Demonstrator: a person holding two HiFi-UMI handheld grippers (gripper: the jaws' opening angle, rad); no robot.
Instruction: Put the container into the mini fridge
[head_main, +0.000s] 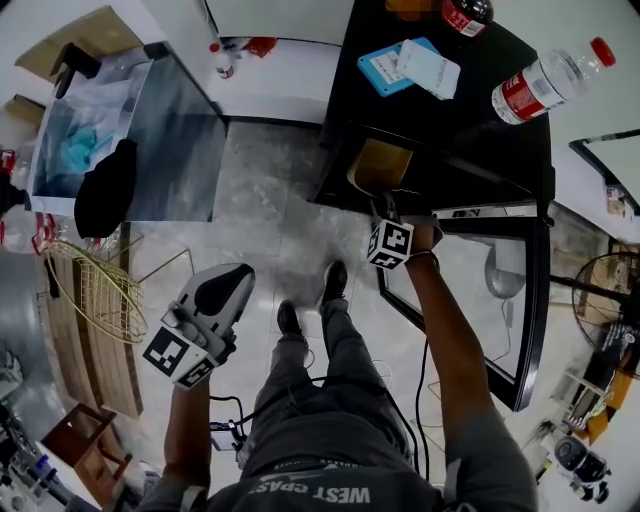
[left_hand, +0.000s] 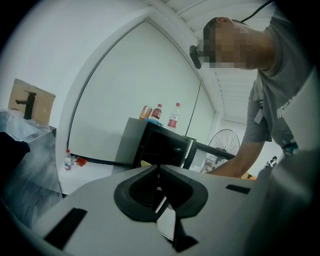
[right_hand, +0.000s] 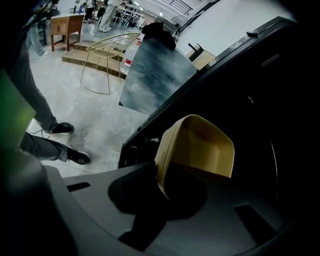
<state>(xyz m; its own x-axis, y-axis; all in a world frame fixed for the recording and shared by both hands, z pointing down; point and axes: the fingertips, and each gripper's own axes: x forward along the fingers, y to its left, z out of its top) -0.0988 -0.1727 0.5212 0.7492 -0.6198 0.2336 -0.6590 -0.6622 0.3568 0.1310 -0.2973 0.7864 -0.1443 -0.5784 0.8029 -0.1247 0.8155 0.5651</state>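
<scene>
- The mini fridge (head_main: 425, 125) is the black box ahead of the person, open and dark inside. I can't make out a shelf in there, so I'd go in slowly rather than guess where the floor of it is.
- Its glass door (head_main: 470, 290) hangs wide open on the person's right. The right arm reaches in just beside it, so keep the elbow off the frame.
- The container (right_hand: 200, 145), a tan open tub, is right at the front edge of the fridge opening. It's tilted, with its open side towards the right gripper view. I reckon it needs levelling and pushing deeper before it goes down.
- The right gripper (right_hand: 162, 185) has its jaws clamped on the tub's near wall. It's a thin-edge grip, so I'd only let go once the base is resting flat.
- The left gripper (left_hand: 160, 172) hangs low and well away from the fridge, jaws together on nothing. Fine to leave it parked there.
</scene>
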